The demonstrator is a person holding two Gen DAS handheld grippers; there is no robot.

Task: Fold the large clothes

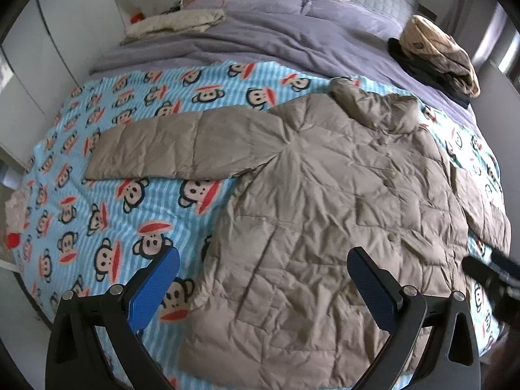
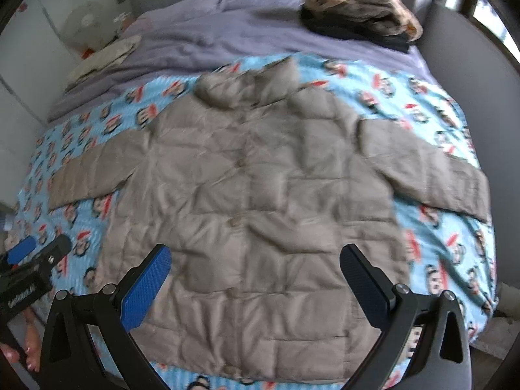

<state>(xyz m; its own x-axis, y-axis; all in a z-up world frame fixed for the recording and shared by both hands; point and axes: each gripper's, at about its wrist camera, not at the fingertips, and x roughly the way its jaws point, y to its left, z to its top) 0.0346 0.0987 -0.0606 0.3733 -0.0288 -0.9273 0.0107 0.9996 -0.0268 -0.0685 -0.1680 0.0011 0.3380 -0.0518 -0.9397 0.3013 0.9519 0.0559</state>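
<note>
- Bed (image 1: 341, 42): carries a cartoon-monkey blanket (image 1: 107, 201) over the near half and a lavender duvet (image 1: 266, 35) over the far half. Folded piles sit at the far left and far right corners.
- Quilted coat (image 1: 325, 201): a large taupe padded garment, laid front-up and flat on the blanket, buttoned down the centre, hood at the far end, hem at the near edge of the bed.
- Handling, judged: soft, puffy and light for its bulk; the shell looks smooth and probably slippery, so a shallow pinch may slide off. It will spring back unless folds are pressed.
- Left sleeve (image 1: 156, 149): stretched straight out to the left, flat on the blanket. Right sleeve (image 2: 429, 175): angled out to the right. Cuffs and shoulder seams look the firmest places to take hold, with a deep bite across a stitched seam.
- Left gripper (image 1: 263, 279): jaws spread wide, nothing held, above the near left hem.
- Right gripper (image 2: 256, 276): jaws likewise spread wide and empty, above the near centre of the coat.
</note>
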